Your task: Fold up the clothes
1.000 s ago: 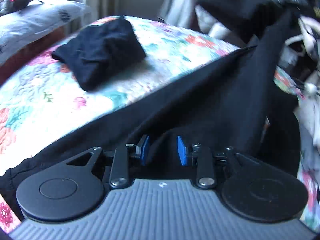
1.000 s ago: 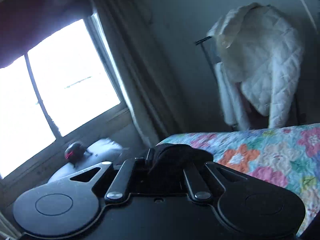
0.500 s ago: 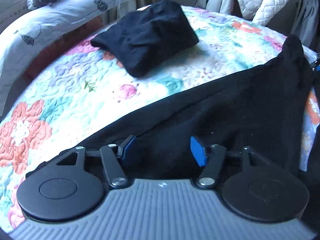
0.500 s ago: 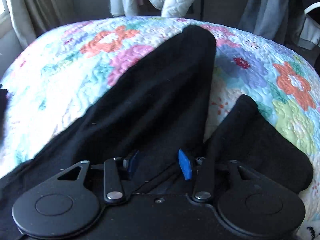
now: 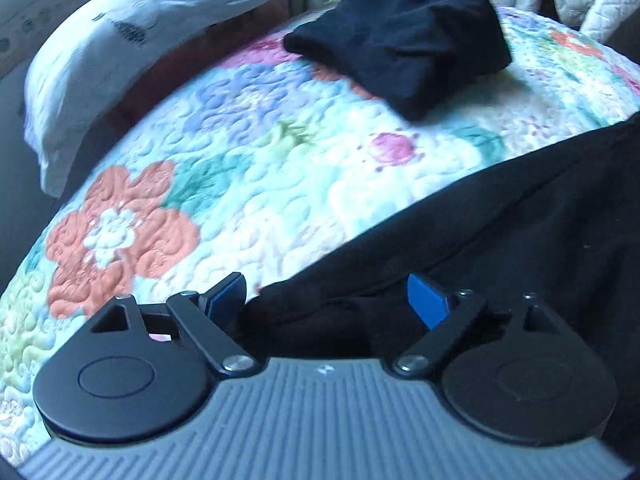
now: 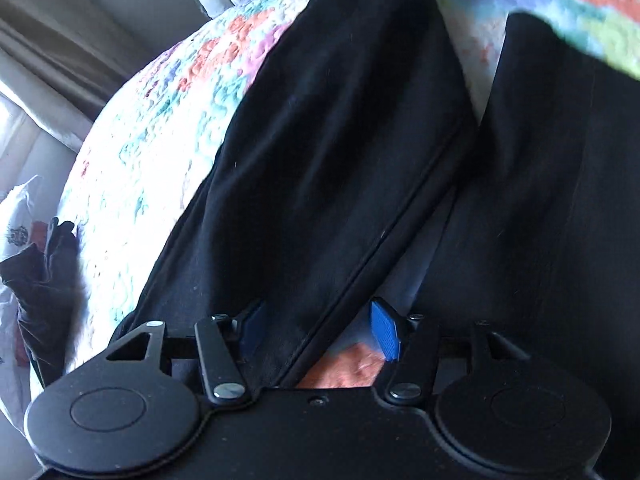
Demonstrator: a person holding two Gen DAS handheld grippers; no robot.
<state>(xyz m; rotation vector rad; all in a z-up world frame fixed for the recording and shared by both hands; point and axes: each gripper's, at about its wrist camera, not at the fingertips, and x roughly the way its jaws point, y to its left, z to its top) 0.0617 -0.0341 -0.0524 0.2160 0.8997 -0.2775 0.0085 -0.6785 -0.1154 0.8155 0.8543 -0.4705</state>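
On the floral quilt (image 5: 248, 184) the black pants (image 6: 328, 152) lie spread out. Left gripper (image 5: 326, 300) and right gripper (image 6: 318, 330) both have jaws opening, fabric between the blue pads but unpinched. Folded black garment (image 5: 404, 44) sits farther back.

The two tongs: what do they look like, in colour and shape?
Left tongs: black linkage arms with silver screws, round black discs, blue pads, a ribbed grey body. Right tongs: the same black arms, discs and blue pads, but a plain black body.
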